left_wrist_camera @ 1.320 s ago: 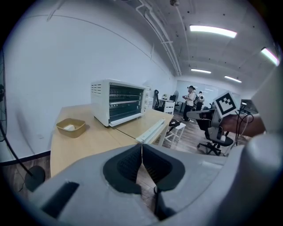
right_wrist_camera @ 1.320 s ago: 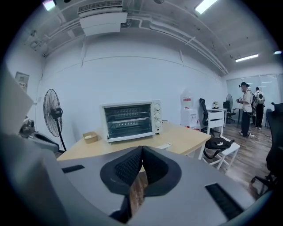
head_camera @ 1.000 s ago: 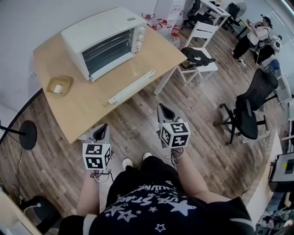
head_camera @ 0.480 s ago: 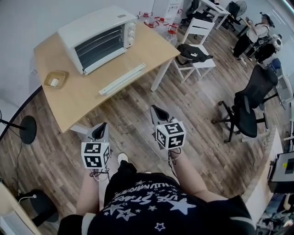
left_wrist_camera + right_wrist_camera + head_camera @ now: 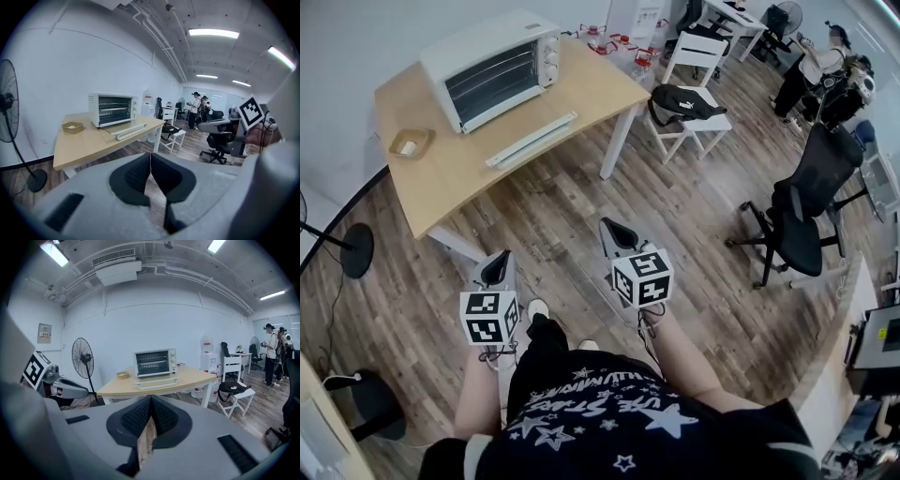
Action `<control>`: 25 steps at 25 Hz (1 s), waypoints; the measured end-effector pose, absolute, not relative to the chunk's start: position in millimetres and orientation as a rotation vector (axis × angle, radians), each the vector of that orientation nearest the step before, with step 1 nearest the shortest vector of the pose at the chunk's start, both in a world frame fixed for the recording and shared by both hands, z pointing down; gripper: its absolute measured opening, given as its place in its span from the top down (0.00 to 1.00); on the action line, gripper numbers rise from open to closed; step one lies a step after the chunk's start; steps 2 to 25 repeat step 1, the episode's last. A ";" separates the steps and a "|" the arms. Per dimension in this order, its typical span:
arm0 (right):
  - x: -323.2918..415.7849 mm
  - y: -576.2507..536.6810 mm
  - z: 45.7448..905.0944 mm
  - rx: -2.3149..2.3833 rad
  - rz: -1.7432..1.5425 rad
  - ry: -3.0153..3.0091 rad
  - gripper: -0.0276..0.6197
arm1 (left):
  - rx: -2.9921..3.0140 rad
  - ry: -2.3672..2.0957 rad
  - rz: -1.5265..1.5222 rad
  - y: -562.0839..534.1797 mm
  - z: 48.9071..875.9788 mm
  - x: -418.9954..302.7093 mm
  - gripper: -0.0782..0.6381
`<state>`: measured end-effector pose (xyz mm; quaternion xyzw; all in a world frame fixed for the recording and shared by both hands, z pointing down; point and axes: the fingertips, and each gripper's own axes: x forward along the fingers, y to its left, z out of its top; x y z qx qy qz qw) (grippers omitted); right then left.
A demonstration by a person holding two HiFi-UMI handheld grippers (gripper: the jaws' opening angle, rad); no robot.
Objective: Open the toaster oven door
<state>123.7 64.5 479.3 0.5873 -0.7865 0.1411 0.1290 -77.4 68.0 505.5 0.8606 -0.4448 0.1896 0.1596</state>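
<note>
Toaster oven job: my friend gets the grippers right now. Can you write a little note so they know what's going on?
Left gripper: jaws shut, nothing in them, held low over the wooden floor.
Right gripper: jaws shut, empty, beside the left one.
Toaster oven: at the back of the wooden table, far from both grippers. Its door is closed. A long white piece lies in front of it.
Done: nothing yet.
Left: step up to the table, take hold of the door, swing it open.
</note>
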 end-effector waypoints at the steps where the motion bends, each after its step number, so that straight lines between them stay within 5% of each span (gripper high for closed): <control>1: 126.8 74.1 480.1 1.706 0.411 -2.288 0.95 | 2.459 -1.276 0.542 77.4 505.4 -75.7 0.86; 25: 126.8 74.1 480.1 1.706 0.411 -2.288 0.95 | 2.459 -1.276 0.542 77.4 505.4 -75.7 0.86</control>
